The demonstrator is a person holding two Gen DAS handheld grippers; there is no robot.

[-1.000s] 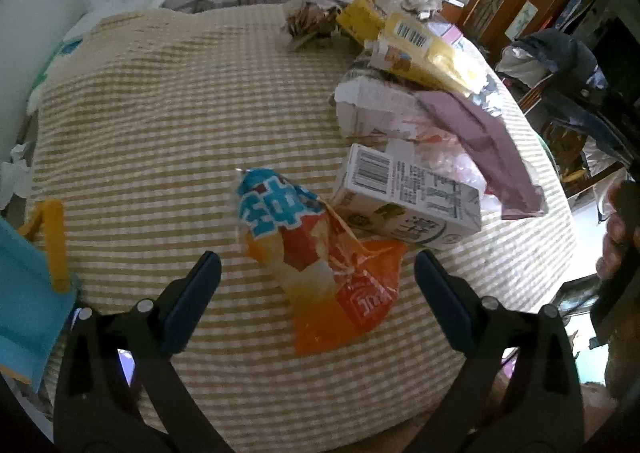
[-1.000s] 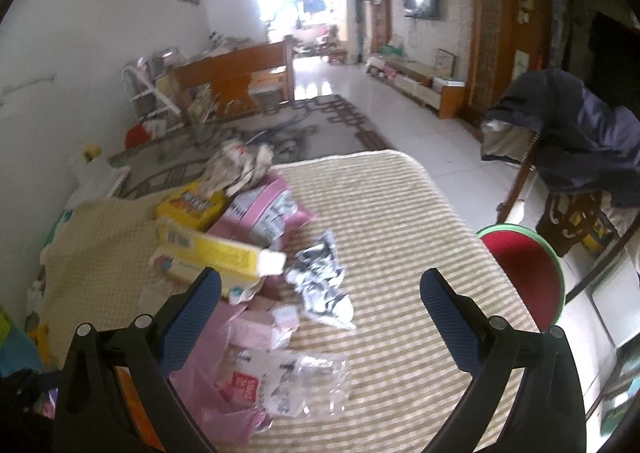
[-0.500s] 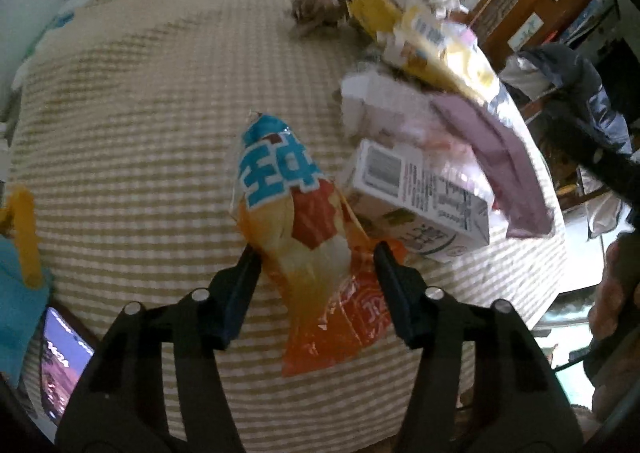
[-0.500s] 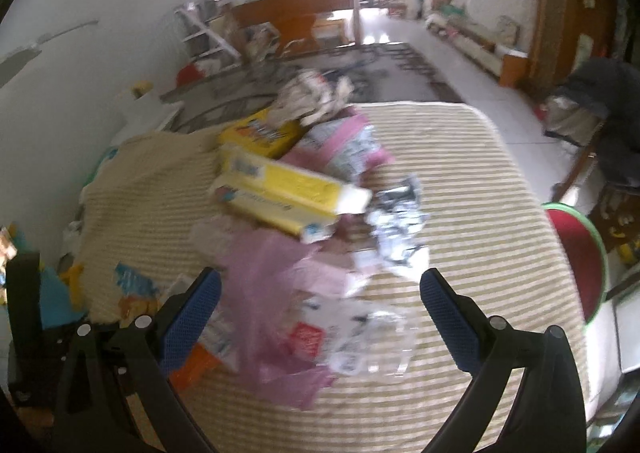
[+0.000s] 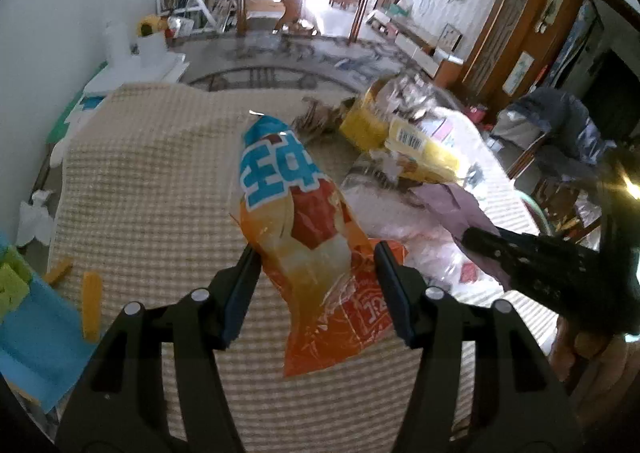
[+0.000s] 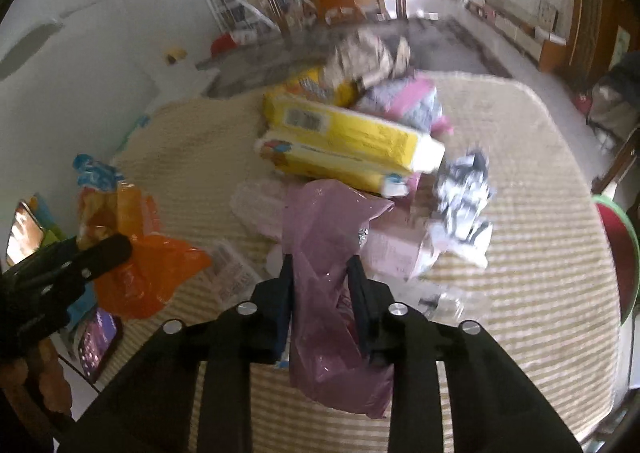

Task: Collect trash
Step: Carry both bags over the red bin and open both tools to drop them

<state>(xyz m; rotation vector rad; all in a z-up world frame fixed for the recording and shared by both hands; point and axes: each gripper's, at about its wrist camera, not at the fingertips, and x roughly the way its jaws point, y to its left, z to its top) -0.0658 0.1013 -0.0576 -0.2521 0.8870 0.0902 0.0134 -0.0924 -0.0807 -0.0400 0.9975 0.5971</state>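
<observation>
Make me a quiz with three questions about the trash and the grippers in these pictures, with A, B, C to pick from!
1. Where does the yellow box lie?
A. in the trash pile on the checked tablecloth
B. on the floor
C. in the red-and-green bin

2. What colour is the plastic bag in the right gripper?
A. green
B. pinkish purple
C. black

3. What is the left gripper doing?
A. hanging open over nothing
B. shut on a spoon
C. shut on the orange snack bag

Answers: 1 A, it rests among the wrappers on the cloth. 2 B, the bag between its fingers is pinkish purple. 3 C, both fingers press the bag's sides.
</observation>
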